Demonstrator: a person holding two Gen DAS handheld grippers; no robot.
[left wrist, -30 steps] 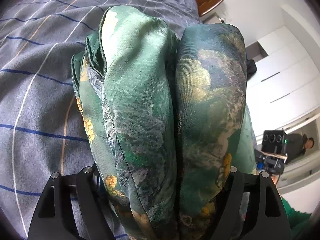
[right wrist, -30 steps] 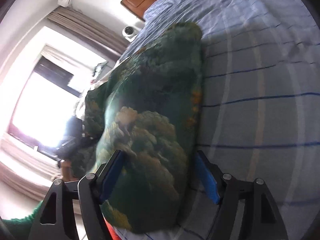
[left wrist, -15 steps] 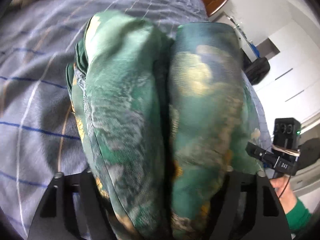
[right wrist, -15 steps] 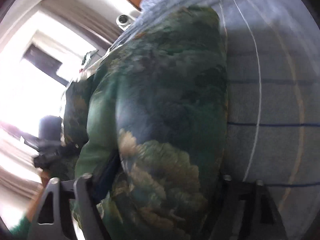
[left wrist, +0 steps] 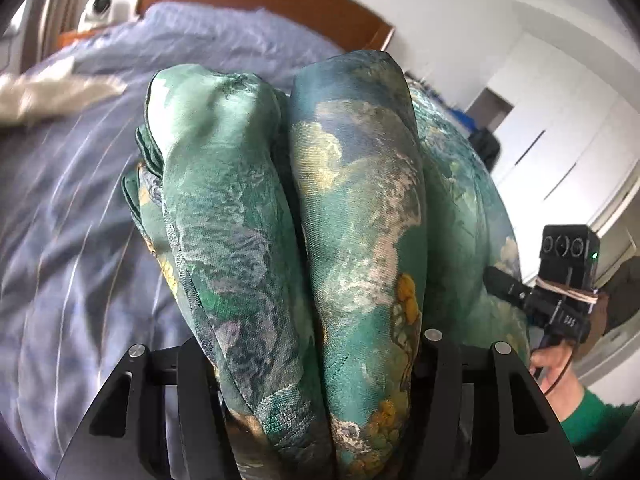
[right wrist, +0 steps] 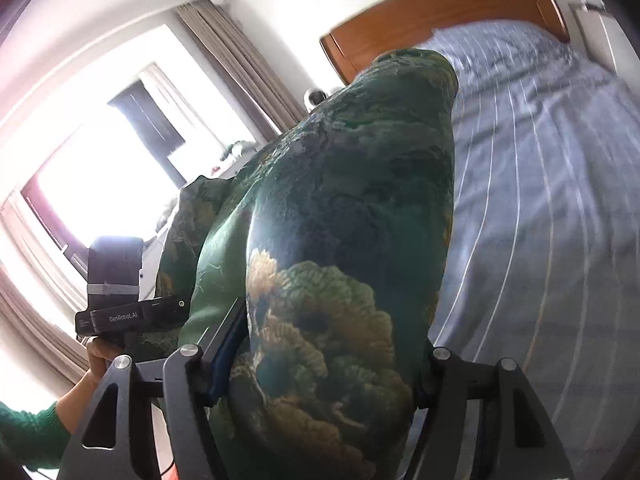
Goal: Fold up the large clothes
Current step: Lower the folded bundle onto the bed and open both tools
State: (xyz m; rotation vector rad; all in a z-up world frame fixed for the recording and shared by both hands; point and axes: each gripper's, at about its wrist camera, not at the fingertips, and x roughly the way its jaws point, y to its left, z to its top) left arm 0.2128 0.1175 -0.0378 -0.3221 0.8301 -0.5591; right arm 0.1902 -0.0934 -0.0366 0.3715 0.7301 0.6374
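Observation:
A large green silky garment (left wrist: pixel 304 216) with a gold and grey landscape print is bunched in thick folds and held up above the bed. My left gripper (left wrist: pixel 312 360) is shut on one end of it; the folds bulge between its black fingers. My right gripper (right wrist: pixel 316 364) is shut on the other end of the garment (right wrist: pixel 340 216), which fills the space between its fingers. Each gripper shows in the other's view: the right one (left wrist: pixel 560 280) at the far right, the left one (right wrist: pixel 120 296) at the far left.
The bed with a blue-grey striped cover (left wrist: pixel 72 208) lies below, with a wooden headboard (right wrist: pixel 440 4) at its far end. A beige cloth (left wrist: pixel 44 92) lies at the bed's left. White wardrobes (left wrist: pixel 560 132) stand right; a bright window with curtains (right wrist: pixel 100 176) is left.
Both grippers have lifted the bunched garment and tilted up, so the headboard and walls now show. The grip on the garment has not changed.

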